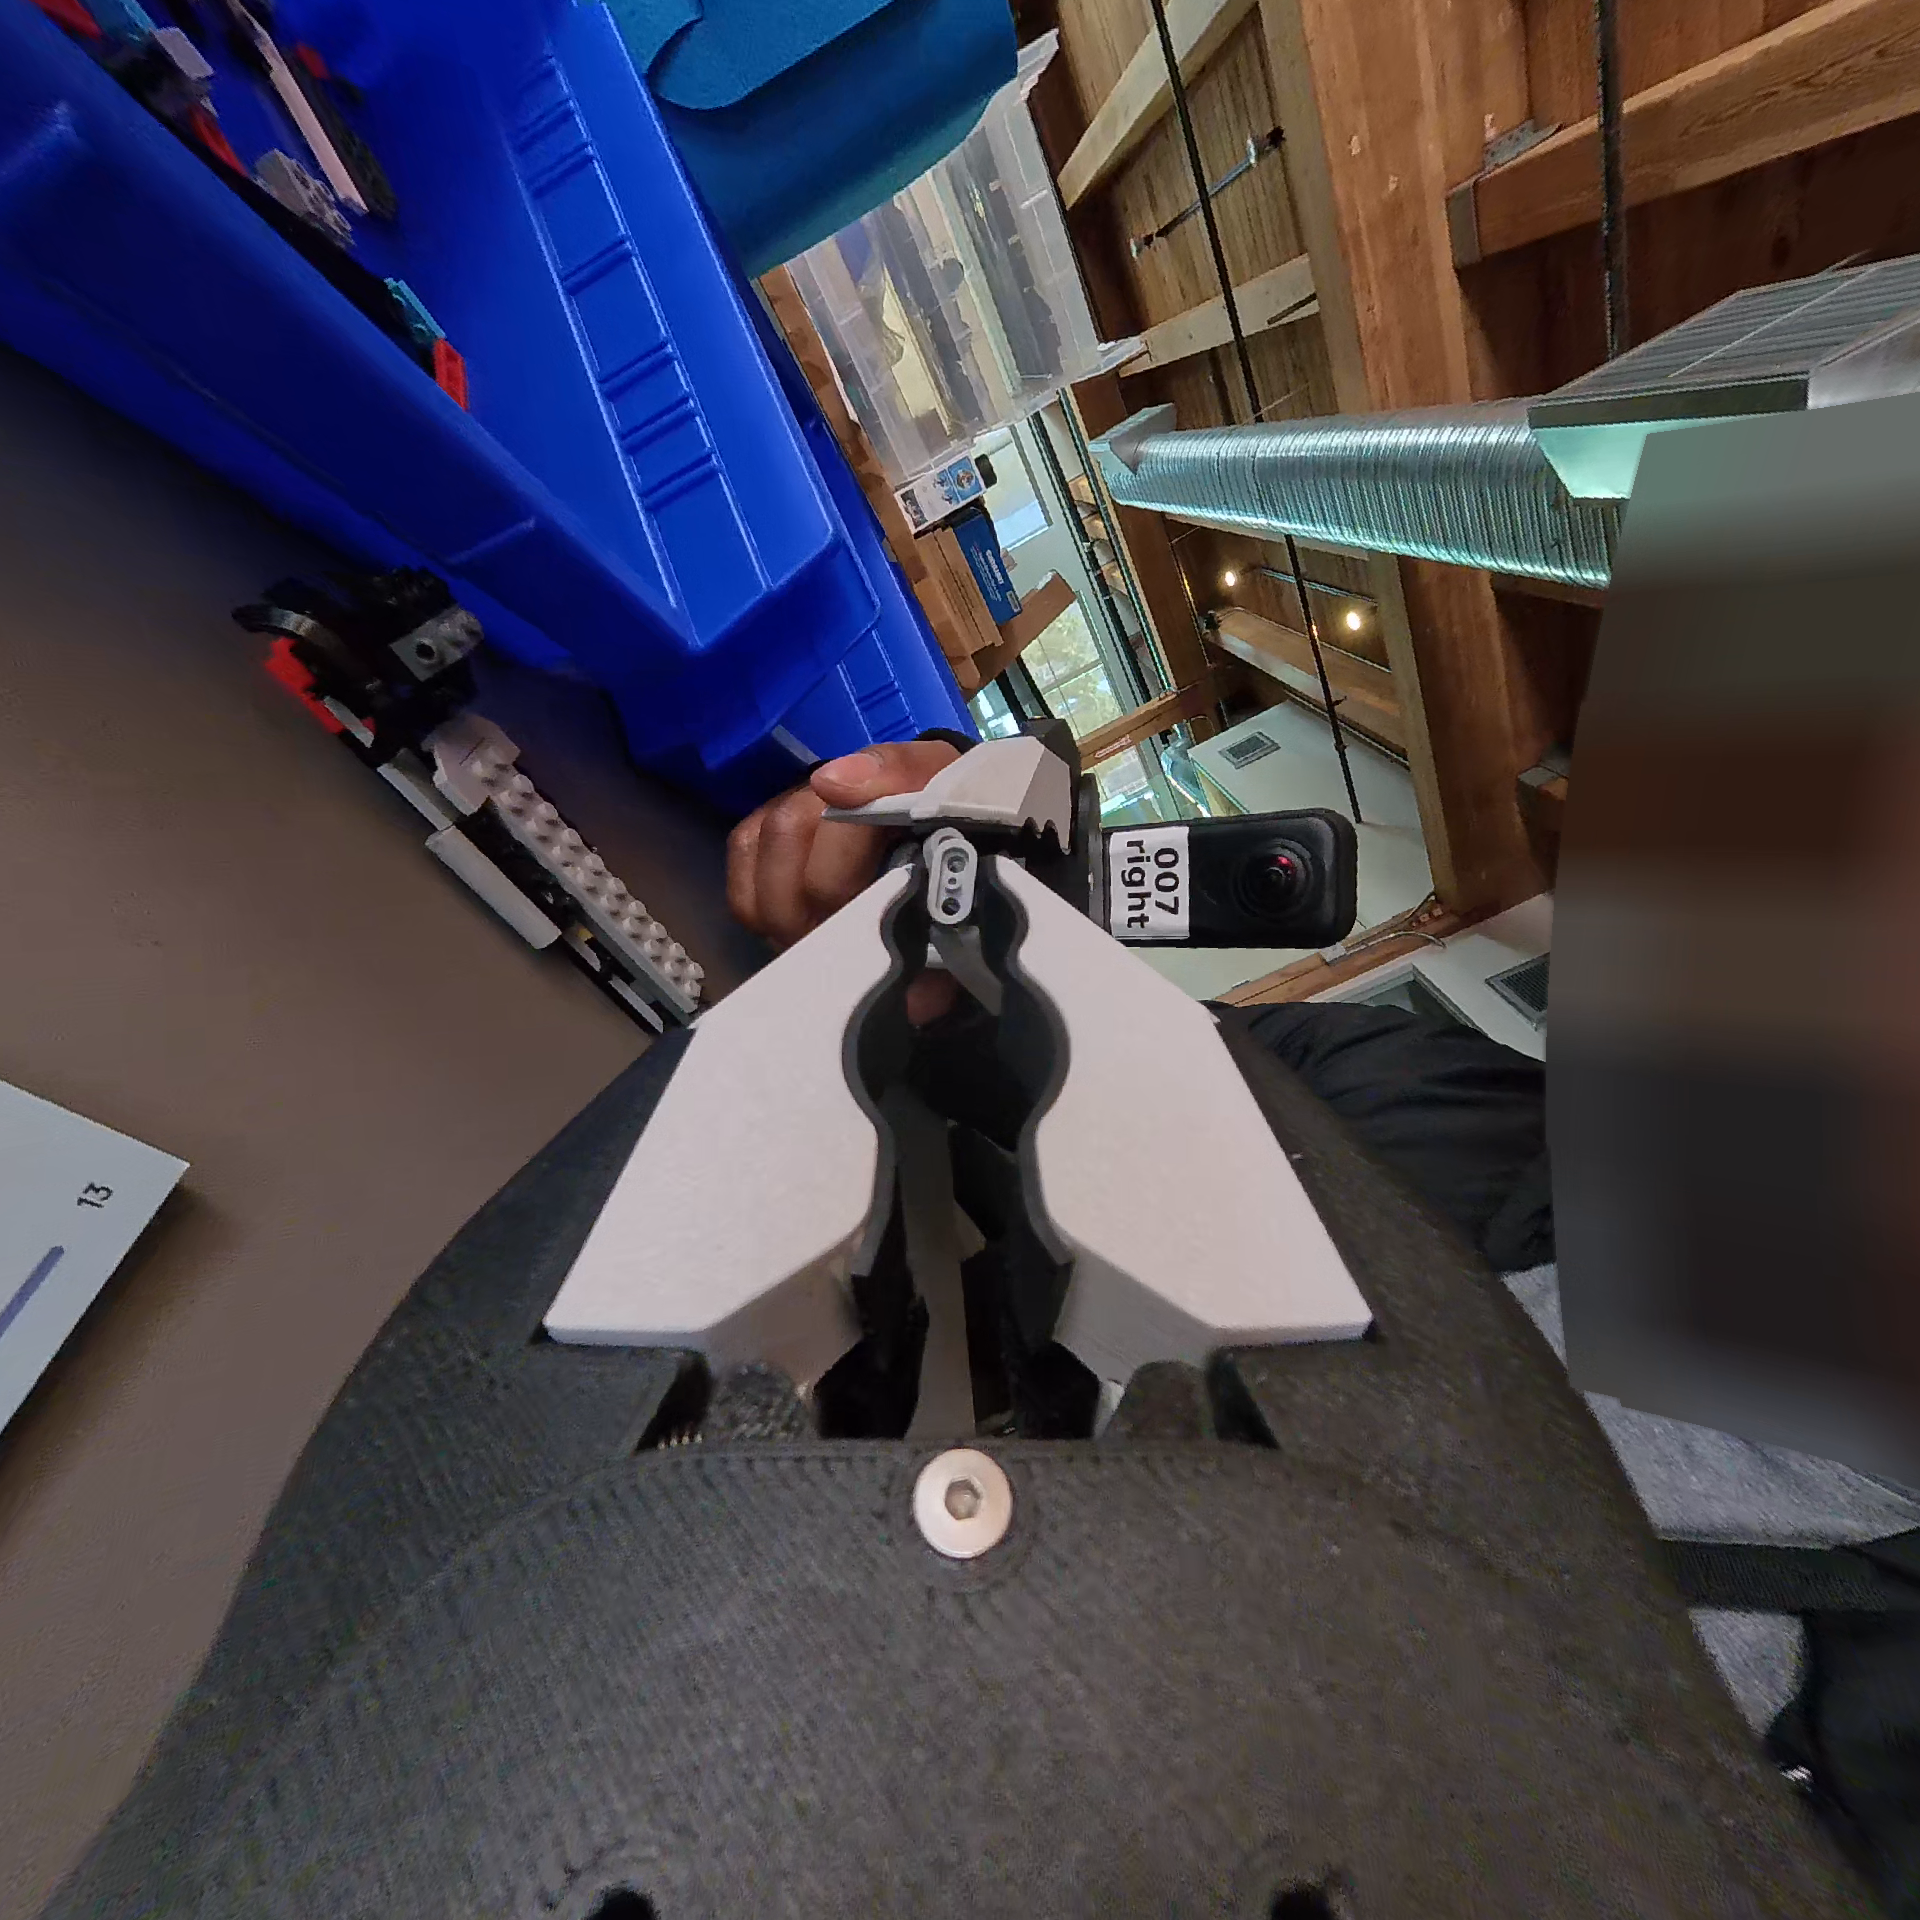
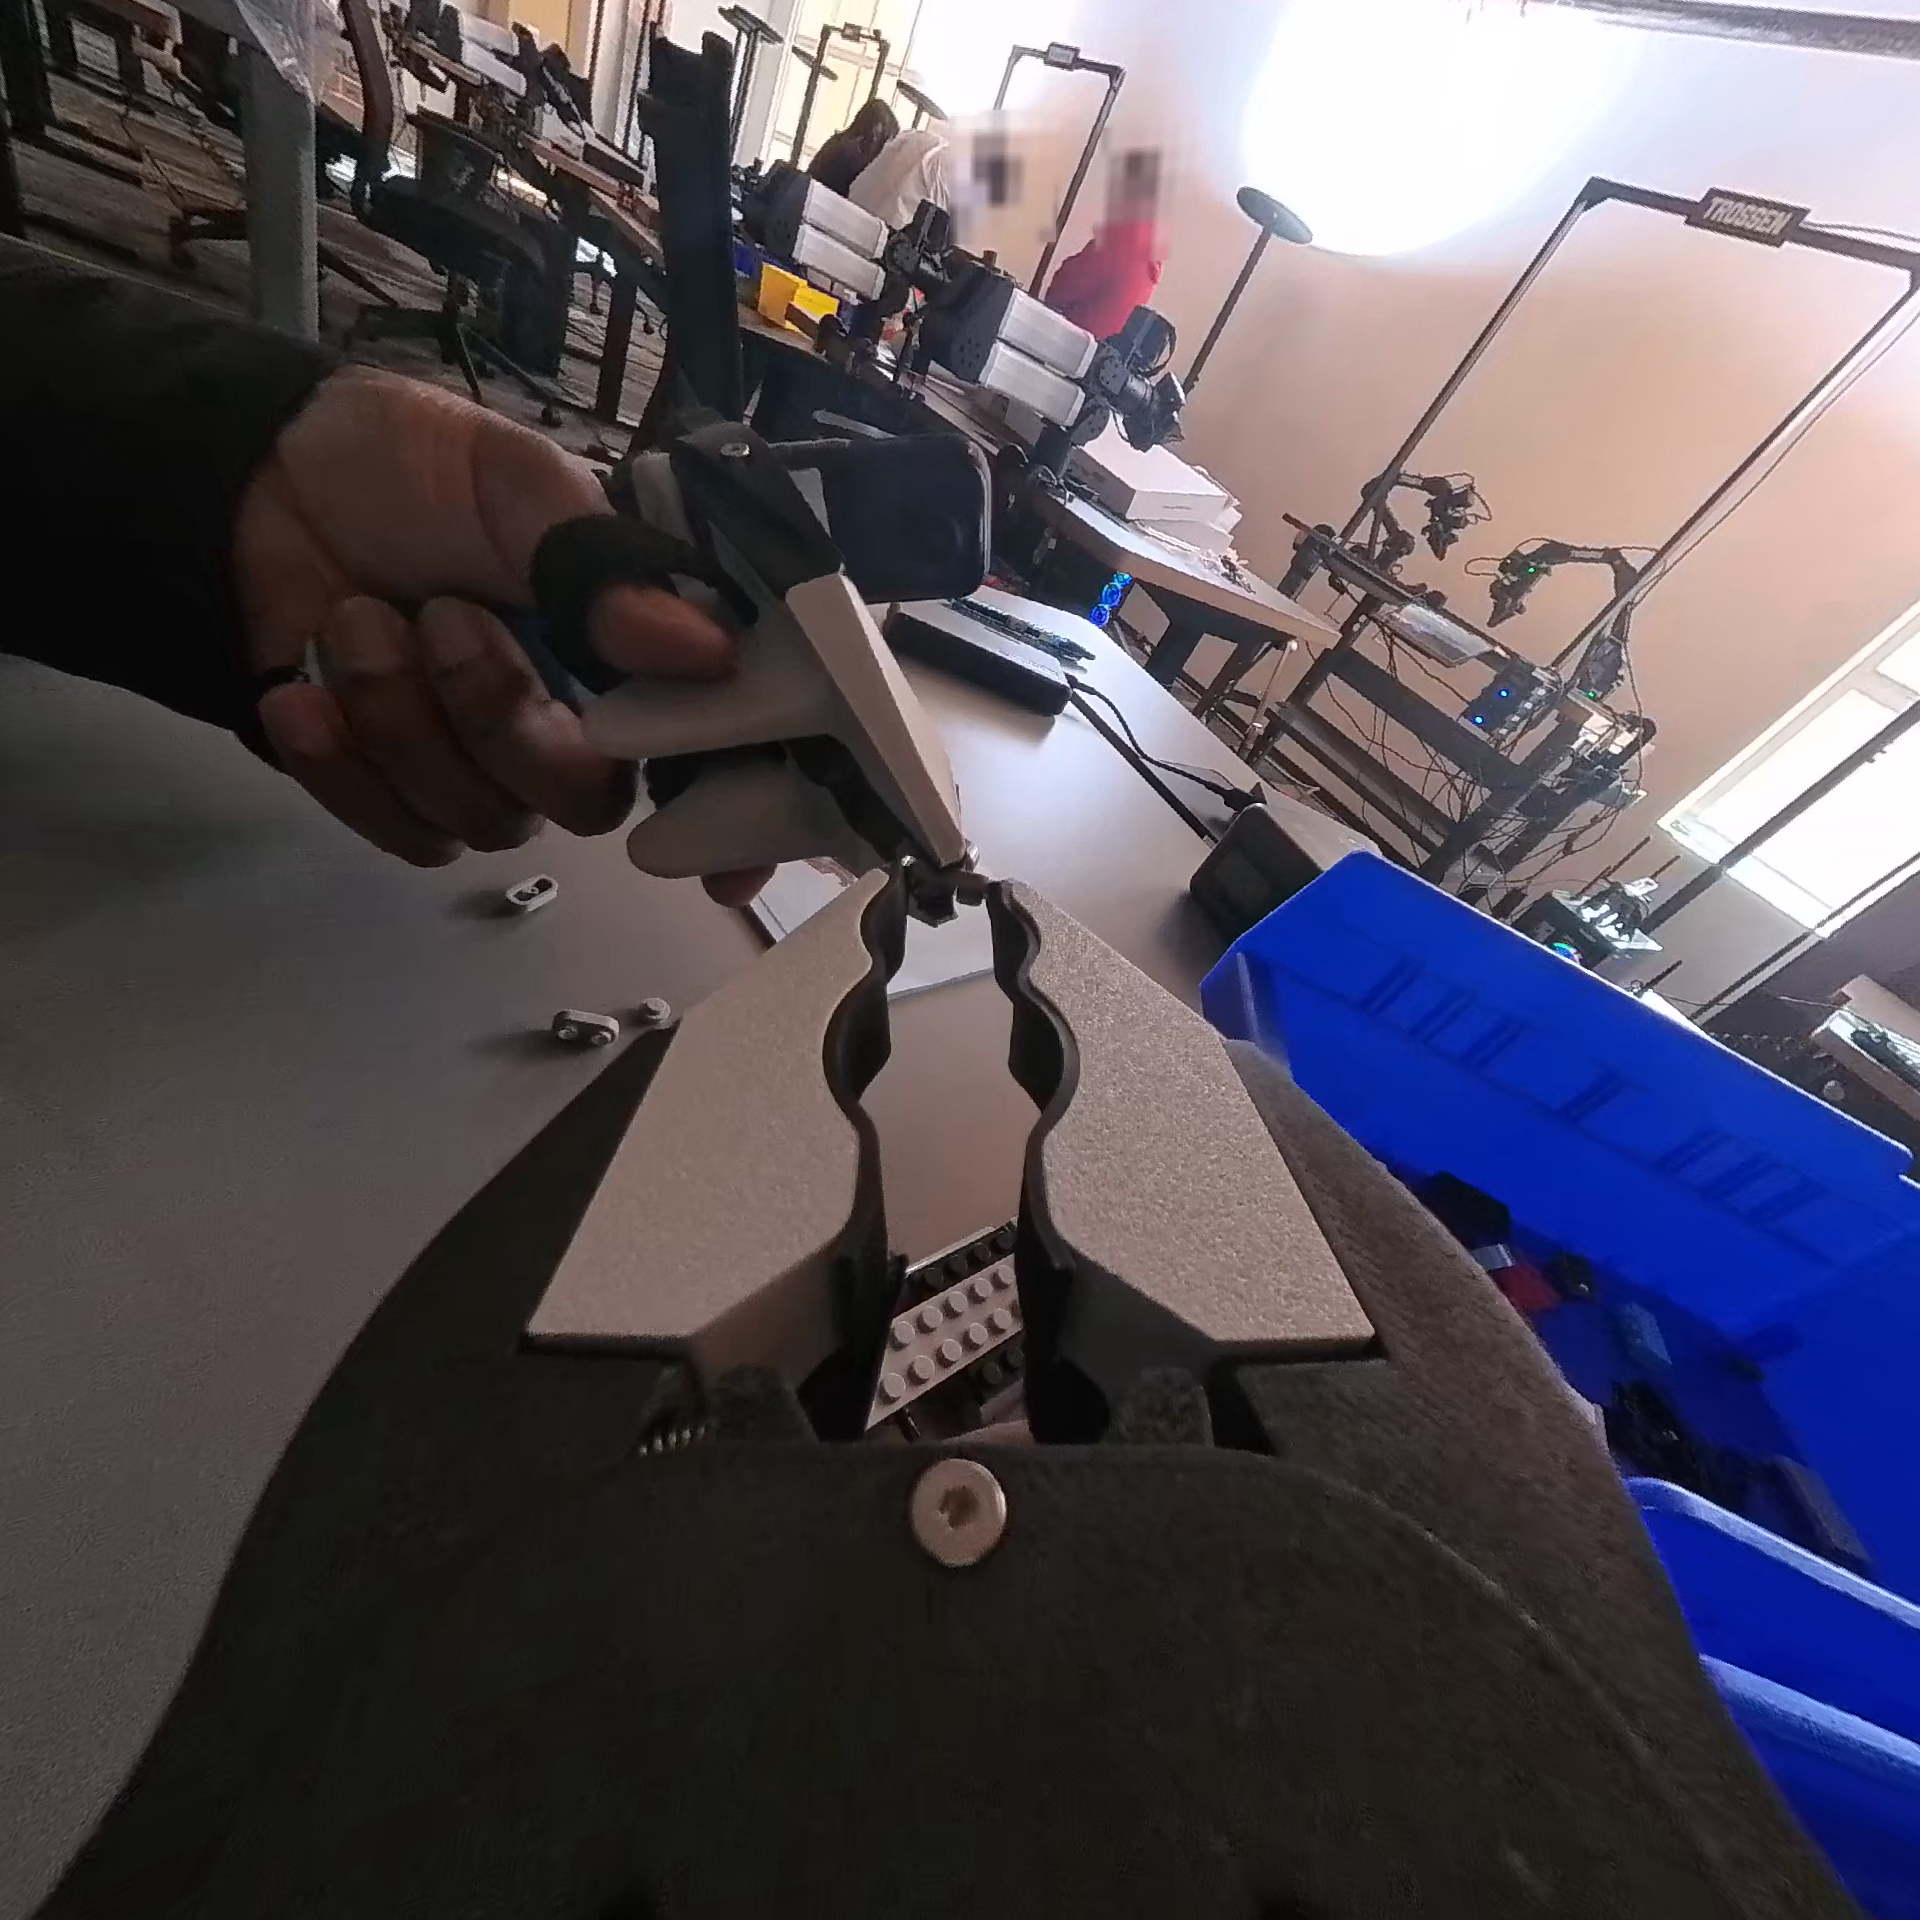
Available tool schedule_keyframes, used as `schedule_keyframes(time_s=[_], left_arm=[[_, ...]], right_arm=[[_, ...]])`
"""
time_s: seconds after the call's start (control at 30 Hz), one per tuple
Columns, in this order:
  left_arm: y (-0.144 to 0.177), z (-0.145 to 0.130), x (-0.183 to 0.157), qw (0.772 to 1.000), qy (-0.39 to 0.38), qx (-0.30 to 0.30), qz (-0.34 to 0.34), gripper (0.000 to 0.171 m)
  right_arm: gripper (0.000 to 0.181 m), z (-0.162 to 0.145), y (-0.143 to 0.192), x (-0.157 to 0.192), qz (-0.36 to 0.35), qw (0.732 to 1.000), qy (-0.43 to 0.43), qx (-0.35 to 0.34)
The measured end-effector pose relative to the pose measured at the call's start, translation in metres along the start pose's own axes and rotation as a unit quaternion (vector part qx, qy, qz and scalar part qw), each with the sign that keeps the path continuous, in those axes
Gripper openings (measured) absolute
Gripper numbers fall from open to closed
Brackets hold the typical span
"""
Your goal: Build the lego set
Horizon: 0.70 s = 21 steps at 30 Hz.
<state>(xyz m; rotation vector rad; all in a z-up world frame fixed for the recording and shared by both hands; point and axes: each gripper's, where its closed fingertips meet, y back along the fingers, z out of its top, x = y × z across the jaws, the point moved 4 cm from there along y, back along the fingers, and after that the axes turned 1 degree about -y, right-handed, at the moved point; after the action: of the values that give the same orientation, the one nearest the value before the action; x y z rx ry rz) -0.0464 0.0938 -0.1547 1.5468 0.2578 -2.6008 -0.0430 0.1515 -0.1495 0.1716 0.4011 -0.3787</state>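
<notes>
Both grippers meet in the air above the table (image 2: 260, 1039), tip to tip. The left gripper (image 1: 951, 883) has its jaws clamped on a small grey link piece (image 1: 951, 881) with round holes, held upright at the very tips. The right gripper (image 2: 940, 899) has its jaws nearly together around a small dark part (image 2: 935, 894) at the meeting point; whether it truly grips that part or only touches it I cannot tell.

The half-built model (image 1: 488, 800), black, white and red with a grey studded plate, lies on the table beside the blue bin (image 1: 582, 416) of loose bricks. Three more small grey pieces (image 2: 582, 1029) lie on the table below the left hand (image 2: 416, 623).

The likely step is joining two tiny parts in mid-air. The risk is plain: each part is held only at the fingertips, so a push slightly off line could twist the link piece in the jaws or flick it out onto the table. Too much squeeze while pressing could also make it pop free.
</notes>
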Motion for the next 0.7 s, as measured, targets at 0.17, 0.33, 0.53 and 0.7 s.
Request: schedule_keyframes(time_s=[0.17,0.33,0.53,0.7], left_arm=[[0.0001,0.0001,0.0011,1.000,0.002,-0.005,0.002,0.009],[0.0004,0.0004,0.0019,1.000,0.006,-0.010,0.001,0.009],[0.0007,-0.0001,0.0027,1.000,0.014,-0.010,0.002,0.010],[0.0007,-0.0007,0.0028,1.000,0.010,-0.007,0.009,0.010]], right_arm=[[0.017,-0.0010,-0.0005,-0.0001,0.000,1.000,0.001,0.001],[0.017,-0.0015,-0.0008,-0.0002,0.000,1.000,0.000,0.002],[0.017,-0.0021,-0.0011,0.0002,0.001,1.000,0.004,0.006],[0.017,-0.0024,-0.0012,0.0015,0.005,1.000,0.008,0.007]])
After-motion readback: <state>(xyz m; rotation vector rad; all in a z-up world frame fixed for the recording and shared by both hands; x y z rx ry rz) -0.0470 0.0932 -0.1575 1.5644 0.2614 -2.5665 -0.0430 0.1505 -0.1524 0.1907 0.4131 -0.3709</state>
